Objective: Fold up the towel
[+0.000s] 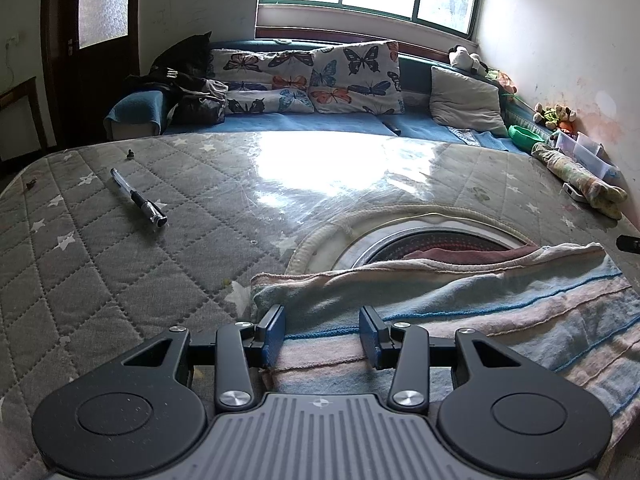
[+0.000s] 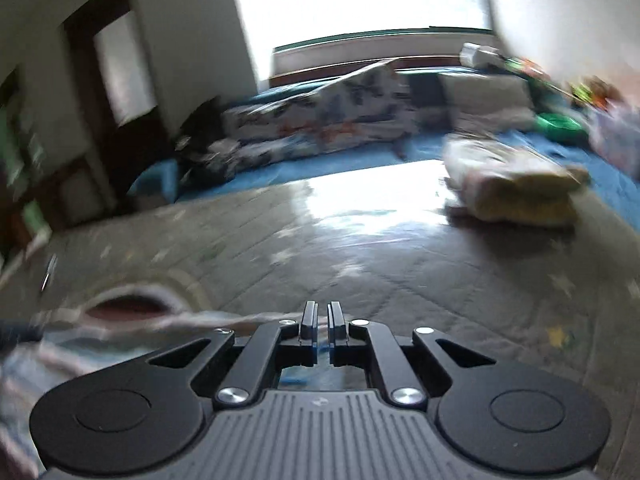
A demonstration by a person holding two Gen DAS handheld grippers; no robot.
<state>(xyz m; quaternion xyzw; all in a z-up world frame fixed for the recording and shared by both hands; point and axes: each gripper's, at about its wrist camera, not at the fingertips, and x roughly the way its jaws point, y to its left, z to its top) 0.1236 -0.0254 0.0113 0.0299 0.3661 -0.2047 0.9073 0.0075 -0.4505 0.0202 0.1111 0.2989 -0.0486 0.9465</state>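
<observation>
A striped towel in pale blue, pink and cream lies rumpled on the grey quilted cover. My left gripper hovers over the towel's near left part. Its blue pads stand well apart and the cloth lies flat under them, not pinched. In the blurred right wrist view the towel stretches away to the left. Its edge runs up to my right gripper, whose jaws are nearly together, with blue cloth showing beneath them. A dark tip of the right gripper shows at the towel's raised far right corner.
A pen lies on the cover at the left. A round drum opening shows just beyond the towel. Behind are a blue sofa with butterfly cushions, a rolled cloth at the right, and a stack of folded cloths.
</observation>
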